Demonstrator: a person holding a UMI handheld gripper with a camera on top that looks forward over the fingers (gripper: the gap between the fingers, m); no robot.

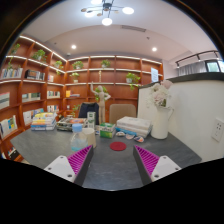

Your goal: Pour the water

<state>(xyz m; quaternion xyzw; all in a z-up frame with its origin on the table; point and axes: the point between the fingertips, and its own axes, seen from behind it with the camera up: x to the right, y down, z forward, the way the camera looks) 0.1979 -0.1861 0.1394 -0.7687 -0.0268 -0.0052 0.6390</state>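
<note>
Fingers of the gripper [112, 160] stand wide apart at the bottom of the frame, their magenta pads [80, 158] facing inward with nothing held between them; only the bare grey table [112, 170] lies in the gap; a small red round object [118, 146] rests on the table just ahead of the fingers, at centre frame; beyond it a row of boxes and stacked items [131, 126] crosses the middle of the frame, too small to tell which, if any, holds water; a white vase with flowers [160, 112] stands at right of centre; wooden bookshelves [30, 95] fill the left and back walls; a ceiling fan [104, 11] hangs at top centre.
</note>
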